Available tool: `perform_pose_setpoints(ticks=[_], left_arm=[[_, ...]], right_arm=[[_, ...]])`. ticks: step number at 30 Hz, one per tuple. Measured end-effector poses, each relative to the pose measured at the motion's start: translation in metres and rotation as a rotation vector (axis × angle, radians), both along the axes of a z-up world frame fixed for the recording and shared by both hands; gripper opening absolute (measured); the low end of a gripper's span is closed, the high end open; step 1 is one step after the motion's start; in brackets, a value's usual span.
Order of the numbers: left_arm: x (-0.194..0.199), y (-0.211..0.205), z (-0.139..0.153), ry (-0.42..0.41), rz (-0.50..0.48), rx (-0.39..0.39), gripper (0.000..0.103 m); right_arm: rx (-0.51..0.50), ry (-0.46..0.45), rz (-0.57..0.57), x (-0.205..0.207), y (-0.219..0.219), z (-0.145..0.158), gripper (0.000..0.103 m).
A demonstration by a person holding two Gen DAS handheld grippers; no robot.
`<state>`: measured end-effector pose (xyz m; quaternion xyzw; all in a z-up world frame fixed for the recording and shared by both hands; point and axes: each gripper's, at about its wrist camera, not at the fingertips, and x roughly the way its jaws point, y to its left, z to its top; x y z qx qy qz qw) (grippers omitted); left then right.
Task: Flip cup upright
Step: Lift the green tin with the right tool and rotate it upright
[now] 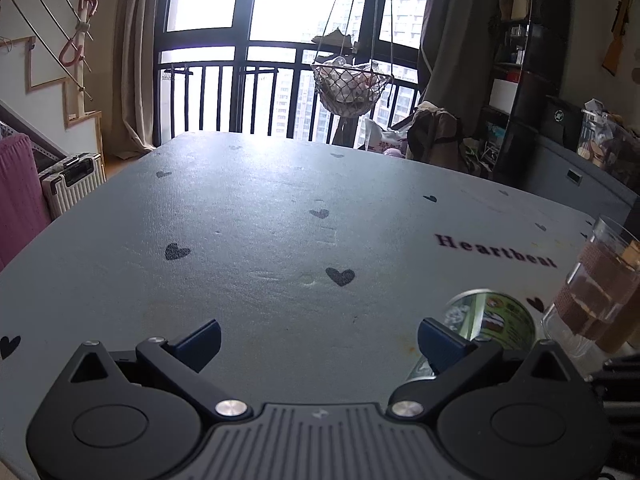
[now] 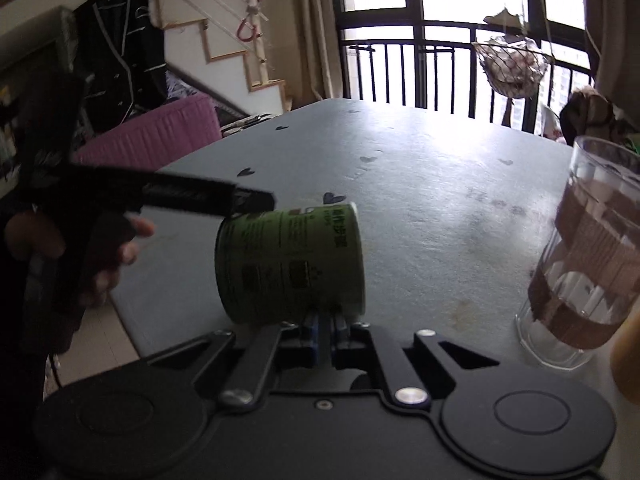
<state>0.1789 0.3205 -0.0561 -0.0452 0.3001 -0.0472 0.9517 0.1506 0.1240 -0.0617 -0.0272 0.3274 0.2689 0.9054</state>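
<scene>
pinching the rim of a green paper cup (image 2: 290, 264), the right gripper (image 2: 325, 330) has its blue-padded fingers (image 2: 311, 334) drawn nearly together on the cup's lower edge — clenched on the thin wall. the cup lies on its side in the right wrist view, a tapered cylinder with printed labels, its narrower base toward the left and its wider white-rimmed end toward the right, held just above the table (image 2: 420, 200). the table wears a grey, slightly grainy cover scattered with small dark hearts. in the left wrist view the same cup (image 1: 492, 320) shows at lower right, just beyond the left gripper's right finger, with glossy green print on its curved side. the left gripper (image 1: 320, 338) is released — its two blue pads (image 1: 200, 340) stand wide apart over bare cover, touching nothing. in the right wrist view this gripper (image 2: 256, 200) is a dark bar whose tip is just over the cup's base end, with the person's left hand (image 2: 100, 256) behind it. a clear faceted glass tumbler (image 2: 584, 256) banded with brown textured wraps stands upright on the table to the right of the cup, well apart from it.
</scene>
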Motion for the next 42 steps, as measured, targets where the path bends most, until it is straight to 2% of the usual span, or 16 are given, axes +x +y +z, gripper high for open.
perform_pose_setpoints(ticks=[8,15,20,23,27,29,32,33,34,38,42], left_arm=[[-0.002,0.000,0.006,0.049,-0.025,0.001,0.103],[0.000,-0.010,0.035,0.069,-0.133,-0.119,0.101],[0.009,-0.038,0.031,0.185,-0.237,-0.123,0.093],[0.016,-0.051,0.022,0.250,-0.252,-0.097,0.088],[0.018,-0.055,0.008,0.315,-0.254,-0.107,0.075],[0.017,-0.056,0.007,0.311,-0.256,-0.102,0.074],[0.015,-0.058,0.006,0.304,-0.257,-0.091,0.074],[0.015,-0.058,0.007,0.303,-0.257,-0.089,0.074],[0.014,-0.058,0.007,0.302,-0.256,-0.086,0.074],[0.011,-0.060,0.007,0.288,-0.257,-0.073,0.074],[0.006,-0.060,0.008,0.264,-0.245,-0.047,0.074]], right_arm=[[0.077,0.046,-0.051,0.009,-0.015,-0.006,0.006],[0.161,0.058,-0.073,0.009,-0.034,-0.008,0.007],[0.230,0.062,-0.080,0.007,-0.049,-0.012,0.009],[0.275,0.070,-0.087,0.008,-0.058,-0.013,0.012],[0.372,0.098,-0.088,0.012,-0.073,-0.015,0.024],[0.422,0.124,-0.105,0.016,-0.080,-0.017,0.030],[0.532,0.179,-0.127,0.024,-0.087,-0.021,0.051],[0.570,0.195,-0.133,0.026,-0.088,-0.023,0.063],[0.601,0.210,-0.136,0.028,-0.088,-0.025,0.070],[0.717,0.309,-0.154,0.038,-0.079,-0.034,0.078],[0.887,0.501,-0.200,0.055,-0.071,-0.051,0.083]])
